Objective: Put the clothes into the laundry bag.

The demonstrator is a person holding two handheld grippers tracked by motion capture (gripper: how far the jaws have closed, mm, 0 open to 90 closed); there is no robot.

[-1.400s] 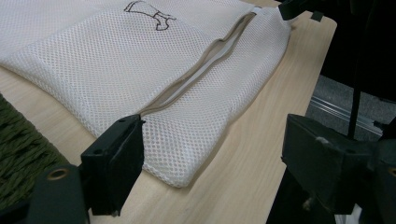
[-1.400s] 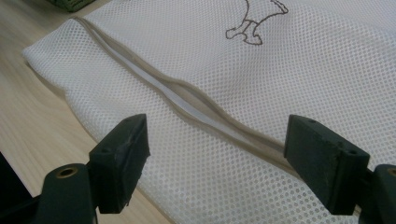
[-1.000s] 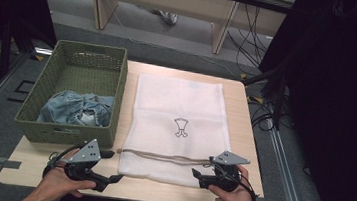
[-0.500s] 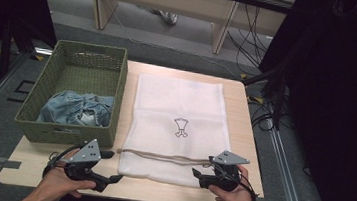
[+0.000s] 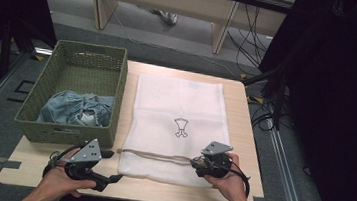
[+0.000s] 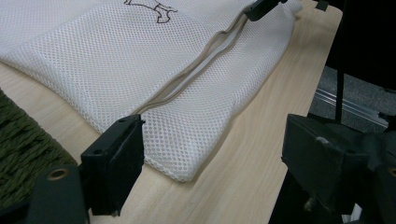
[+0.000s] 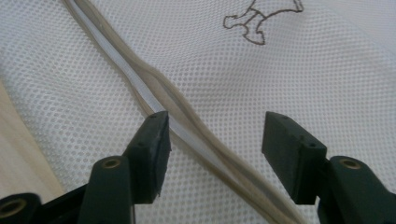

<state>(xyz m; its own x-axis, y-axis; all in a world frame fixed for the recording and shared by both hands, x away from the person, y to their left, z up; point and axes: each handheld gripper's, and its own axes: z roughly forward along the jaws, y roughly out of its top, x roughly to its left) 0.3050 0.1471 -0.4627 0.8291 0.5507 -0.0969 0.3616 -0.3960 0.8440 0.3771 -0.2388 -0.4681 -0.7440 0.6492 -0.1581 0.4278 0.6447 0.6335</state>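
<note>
Two grippers: both work at the near hem of the white mesh laundry bag [image 5: 176, 123], which lies flat on the wooden table [image 5: 236, 197] just right of the basket.
Step in hand: right gripper [image 7: 212, 140] straddles the beige zipper strip [image 7: 187, 116]; its jaws have just been closing but stand apart, not yet pinching.
Left gripper [image 6: 210, 154]: jaws apart over the bag's near corner, holding nothing.
Next move, likely: nip the zipper band squarely without bunching mesh.
Green woven basket [image 5: 34, 110]: holds crumpled denim [image 5: 77, 110].
Bag: looks empty.
</note>
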